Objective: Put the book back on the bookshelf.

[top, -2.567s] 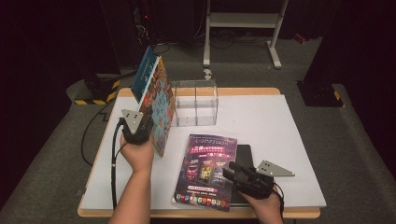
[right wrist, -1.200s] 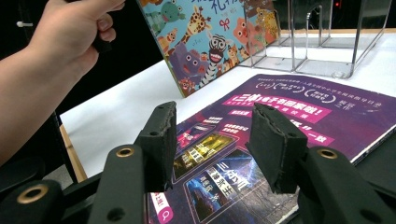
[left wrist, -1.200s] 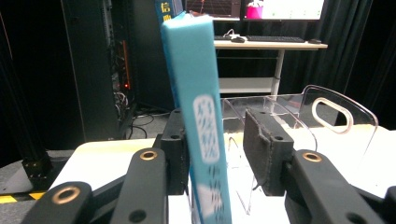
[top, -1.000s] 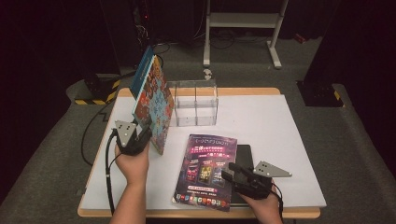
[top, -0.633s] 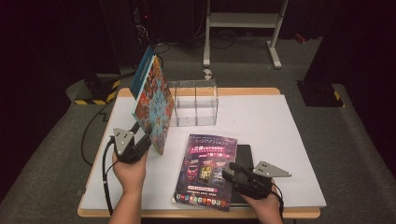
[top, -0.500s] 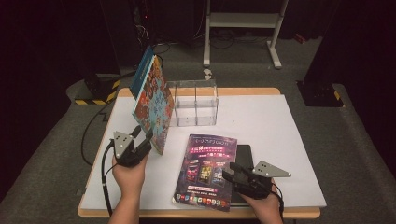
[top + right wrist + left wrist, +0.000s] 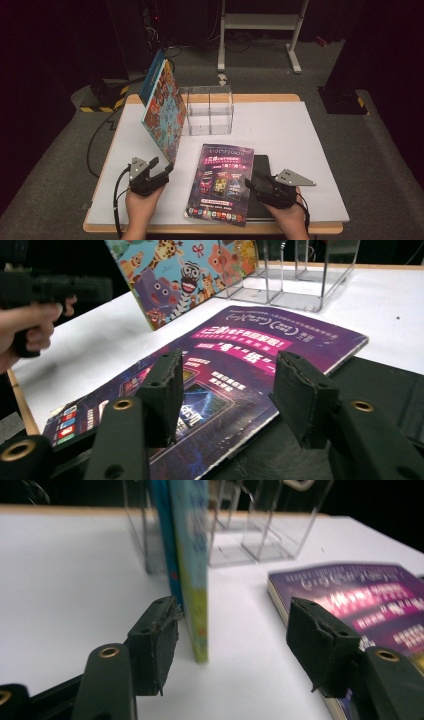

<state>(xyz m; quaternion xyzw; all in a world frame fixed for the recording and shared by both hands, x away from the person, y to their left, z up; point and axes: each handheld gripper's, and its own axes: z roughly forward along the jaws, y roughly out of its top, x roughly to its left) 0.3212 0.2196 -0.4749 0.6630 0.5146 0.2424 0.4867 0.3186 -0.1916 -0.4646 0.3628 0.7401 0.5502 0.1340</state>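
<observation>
High view is showing, at the left, the colourful picture book [image 7: 164,111] leaning tilted against the clear acrylic organizer [image 7: 207,110], its lower corner resting on the white surface [image 7: 300,135]. The left claw [image 7: 161,172] is sitting just below that corner; in the left gripper view its jaws have just been opening and are standing released, with the book's edge [image 7: 192,570] between them but neither pad pressing on it. Nothing is bracing the book now, so its foot is at risk of sliding on the smooth surface and the book toppling flat, or dragging against the light organizer and nudging it out of place.

Further right, the purple magazine [image 7: 222,182] is lying flat, overlapping a dark flat item [image 7: 261,167]. The right claw [image 7: 252,184] is hovering low at the magazine's right edge, jaws parted and gripping nothing. If it is closing from here, it is likely pinching only the top cover and creasing it, or catching the dark item underneath along with the pages.
</observation>
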